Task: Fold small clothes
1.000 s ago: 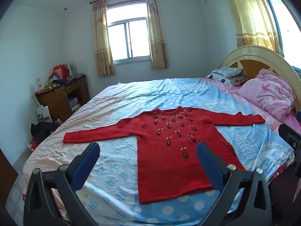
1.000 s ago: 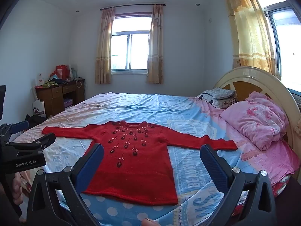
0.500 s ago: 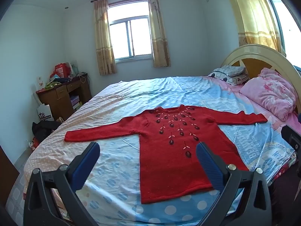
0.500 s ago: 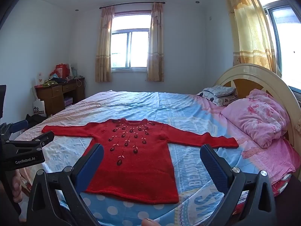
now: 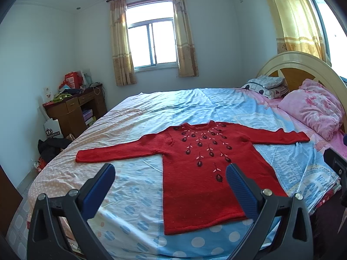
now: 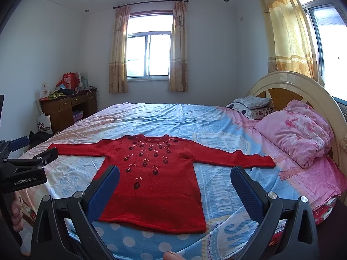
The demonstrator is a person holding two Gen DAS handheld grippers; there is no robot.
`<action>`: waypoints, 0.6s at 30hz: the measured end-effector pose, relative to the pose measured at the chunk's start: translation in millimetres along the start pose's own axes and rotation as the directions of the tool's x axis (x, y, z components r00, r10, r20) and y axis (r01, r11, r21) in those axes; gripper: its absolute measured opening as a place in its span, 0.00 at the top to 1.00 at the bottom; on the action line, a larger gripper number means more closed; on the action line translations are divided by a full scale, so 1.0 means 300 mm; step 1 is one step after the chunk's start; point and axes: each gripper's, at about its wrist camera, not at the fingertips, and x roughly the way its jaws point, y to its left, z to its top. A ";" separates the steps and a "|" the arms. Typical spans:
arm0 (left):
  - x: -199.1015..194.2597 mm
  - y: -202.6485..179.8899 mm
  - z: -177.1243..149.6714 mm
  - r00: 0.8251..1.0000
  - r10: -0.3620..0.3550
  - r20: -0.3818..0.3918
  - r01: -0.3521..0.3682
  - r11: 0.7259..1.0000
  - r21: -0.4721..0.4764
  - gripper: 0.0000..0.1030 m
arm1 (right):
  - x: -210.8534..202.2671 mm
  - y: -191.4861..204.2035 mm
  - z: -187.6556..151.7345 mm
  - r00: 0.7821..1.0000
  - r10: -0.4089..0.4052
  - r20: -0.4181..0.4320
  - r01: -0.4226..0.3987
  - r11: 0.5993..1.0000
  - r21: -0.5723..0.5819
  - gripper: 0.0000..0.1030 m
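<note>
Flat on the bed [image 5: 151,108] lies a red sweater [image 5: 201,173], front up, both sleeves stretched straight out to the sides and its hem towards the near edge. The left gripper [image 5: 170,183] hangs above that near edge with its blue pads wide apart and nothing between them; the right gripper [image 6: 174,184] is likewise spread and empty, clear of the cloth.

From the left wrist, the sweater sits right of centre, and its left sleeve runs out across the pale dotted sheet towards the desk [image 5: 73,108]. Only a dark sliver of the other tool shows at the right border of this view. Below the desk a black bundle lies on the floor, seen more fully here.

From the right wrist, the sweater [image 6: 151,173] sits more centrally, and its right sleeve reaches close to the pink quilt [image 6: 299,134] bunched by the headboard [image 6: 303,86]. This view alone shows the left tool from the side at the left border, with white lettering on its black body and a person's fingers [image 6: 16,214] wrapped below it. A fingertip also peeks in at the bottom edge. The side window curtain [image 6: 286,32] fills more of this view.
</note>
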 end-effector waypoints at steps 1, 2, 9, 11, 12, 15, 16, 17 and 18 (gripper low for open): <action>0.003 0.002 0.001 1.000 0.000 -0.002 0.000 1.000 -0.001 0.00 | 0.000 0.001 0.001 1.000 0.001 -0.002 -0.001 1.000 0.000 0.01; 0.003 0.002 0.001 1.000 0.002 -0.001 -0.002 1.000 -0.001 0.00 | 0.000 0.002 0.000 1.000 0.003 -0.003 -0.003 1.000 0.000 0.01; 0.008 0.011 -0.003 1.000 0.003 -0.003 -0.003 1.000 -0.002 0.00 | 0.002 0.006 0.000 1.000 0.002 -0.009 -0.002 1.000 0.000 0.01; 0.010 0.012 -0.005 1.000 0.007 -0.002 -0.007 1.000 -0.004 0.00 | 0.001 0.007 -0.002 1.000 0.002 -0.010 -0.002 1.000 0.002 0.01; 0.011 0.014 -0.006 1.000 0.007 -0.002 -0.007 1.000 -0.004 0.00 | 0.002 0.005 -0.003 1.000 0.001 -0.012 -0.001 1.000 0.002 0.01; 0.011 0.017 -0.008 1.000 0.008 -0.003 -0.008 1.000 -0.003 0.00 | 0.004 0.004 -0.001 1.000 0.004 -0.018 -0.004 1.000 0.002 0.01; 0.012 0.017 -0.008 1.000 0.010 -0.002 -0.010 1.000 -0.004 0.00 | 0.006 0.004 0.000 1.000 0.005 -0.019 -0.005 1.000 0.002 0.01; 0.013 0.018 -0.007 1.000 0.012 -0.004 -0.012 1.000 -0.005 0.00 | 0.006 0.004 0.002 1.000 0.005 -0.019 -0.005 1.000 0.002 0.01; 0.013 0.017 -0.007 1.000 0.012 -0.005 -0.012 1.000 -0.005 0.00 | 0.004 0.006 0.001 1.000 0.004 -0.018 -0.004 1.000 0.000 0.01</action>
